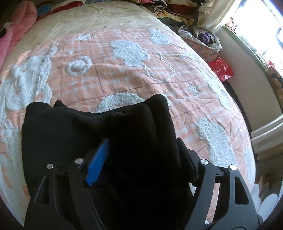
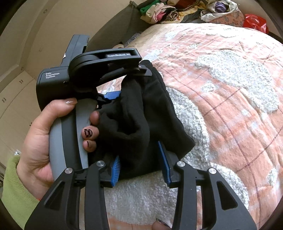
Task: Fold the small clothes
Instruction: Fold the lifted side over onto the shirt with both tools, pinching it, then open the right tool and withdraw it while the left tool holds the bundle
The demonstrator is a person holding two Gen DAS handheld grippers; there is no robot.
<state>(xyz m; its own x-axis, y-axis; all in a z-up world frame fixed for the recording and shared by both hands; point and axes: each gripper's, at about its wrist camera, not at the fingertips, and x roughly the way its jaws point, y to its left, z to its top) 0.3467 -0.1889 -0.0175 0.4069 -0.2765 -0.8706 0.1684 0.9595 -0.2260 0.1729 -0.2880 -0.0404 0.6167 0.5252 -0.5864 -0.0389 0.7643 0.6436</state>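
Observation:
A small black garment (image 1: 106,134) hangs bunched between both grippers above the bed. In the left wrist view my left gripper (image 1: 141,146) has the cloth filling the gap between its blue pads (image 1: 97,162); the right pad is mostly hidden by cloth. In the right wrist view my right gripper (image 2: 141,159) holds the lower edge of the same black garment (image 2: 139,113) between its blue pads (image 2: 163,159). The left gripper (image 2: 122,79), held in a hand, shows above it, clamped on the upper part of the cloth.
The bed has an orange checked quilt (image 1: 123,74) with white fluffy patches. A pile of clothes (image 2: 164,12), a fabric basket (image 1: 205,44) and a red bag (image 1: 221,69) lie past the bed. A pink cloth (image 1: 19,26) lies at far left.

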